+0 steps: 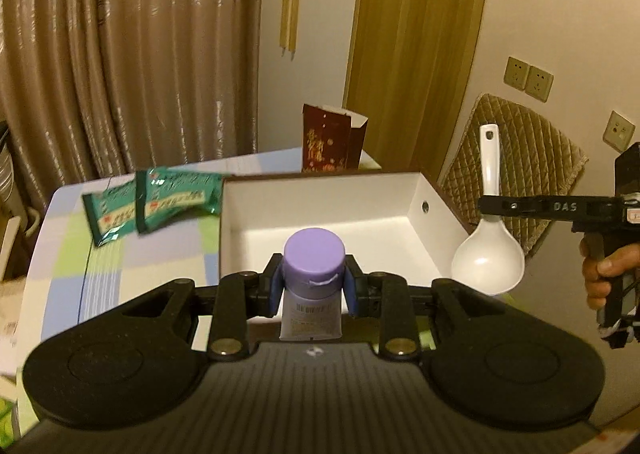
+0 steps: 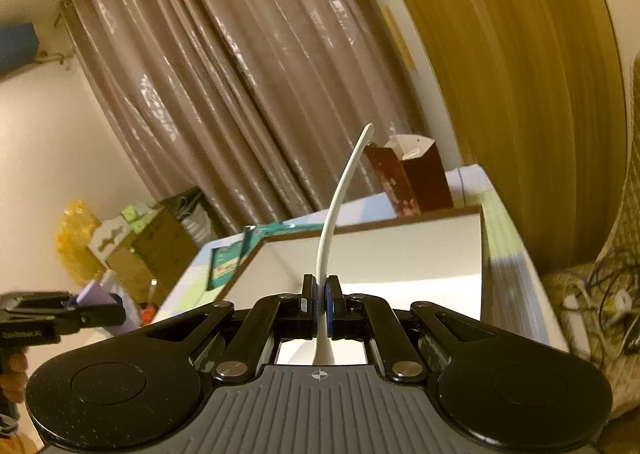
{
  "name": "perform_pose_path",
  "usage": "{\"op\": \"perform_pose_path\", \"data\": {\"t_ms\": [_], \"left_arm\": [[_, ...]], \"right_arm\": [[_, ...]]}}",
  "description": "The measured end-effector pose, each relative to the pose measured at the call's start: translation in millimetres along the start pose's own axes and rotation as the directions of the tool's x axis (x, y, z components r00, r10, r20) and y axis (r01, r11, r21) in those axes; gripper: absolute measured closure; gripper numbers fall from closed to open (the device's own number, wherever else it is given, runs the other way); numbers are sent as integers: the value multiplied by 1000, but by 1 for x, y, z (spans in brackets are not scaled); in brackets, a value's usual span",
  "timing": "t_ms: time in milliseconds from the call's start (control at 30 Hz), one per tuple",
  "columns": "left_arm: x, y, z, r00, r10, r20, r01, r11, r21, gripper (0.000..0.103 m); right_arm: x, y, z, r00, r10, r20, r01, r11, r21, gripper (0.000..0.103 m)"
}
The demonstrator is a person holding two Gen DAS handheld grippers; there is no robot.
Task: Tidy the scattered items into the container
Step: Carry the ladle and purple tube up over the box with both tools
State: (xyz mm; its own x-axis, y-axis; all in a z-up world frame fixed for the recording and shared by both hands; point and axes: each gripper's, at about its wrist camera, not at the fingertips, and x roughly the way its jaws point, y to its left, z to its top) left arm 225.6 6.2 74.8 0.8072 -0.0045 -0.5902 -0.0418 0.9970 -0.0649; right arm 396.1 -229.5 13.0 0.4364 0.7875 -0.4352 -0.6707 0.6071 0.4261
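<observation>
My left gripper [image 1: 313,286] is shut on a purple-capped tube [image 1: 314,254], cap pointing forward, held above the near edge of the white open box [image 1: 416,221]. To the right of the box hangs a white plastic spoon [image 1: 489,254], handle up, gripped by my right gripper [image 1: 494,207]. In the right wrist view that gripper [image 2: 321,304] is shut on the spoon's thin handle [image 2: 340,205], in front of the box [image 2: 400,254]. The left gripper with the tube [image 2: 96,296] shows at the far left there. Two green sachets [image 1: 152,203] lie on the tablecloth left of the box.
A dark red paper bag [image 1: 332,141] stands on the table behind the box. A quilted cushion [image 1: 516,157] leans on the wall at right, under wall sockets [image 1: 528,79]. Curtains hang behind. Cardboard boxes [image 2: 152,246] and clutter sit on the floor beyond the table.
</observation>
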Motion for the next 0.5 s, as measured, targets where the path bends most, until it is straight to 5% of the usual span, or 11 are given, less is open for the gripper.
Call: {"op": "perform_pose_path", "data": {"t_ms": [500], "left_arm": [[135,-15,23,979,-54,-198,57,998,9,78]], "right_arm": [[95,-13,-23,970,-118,-213,89,986,-141,102]]}}
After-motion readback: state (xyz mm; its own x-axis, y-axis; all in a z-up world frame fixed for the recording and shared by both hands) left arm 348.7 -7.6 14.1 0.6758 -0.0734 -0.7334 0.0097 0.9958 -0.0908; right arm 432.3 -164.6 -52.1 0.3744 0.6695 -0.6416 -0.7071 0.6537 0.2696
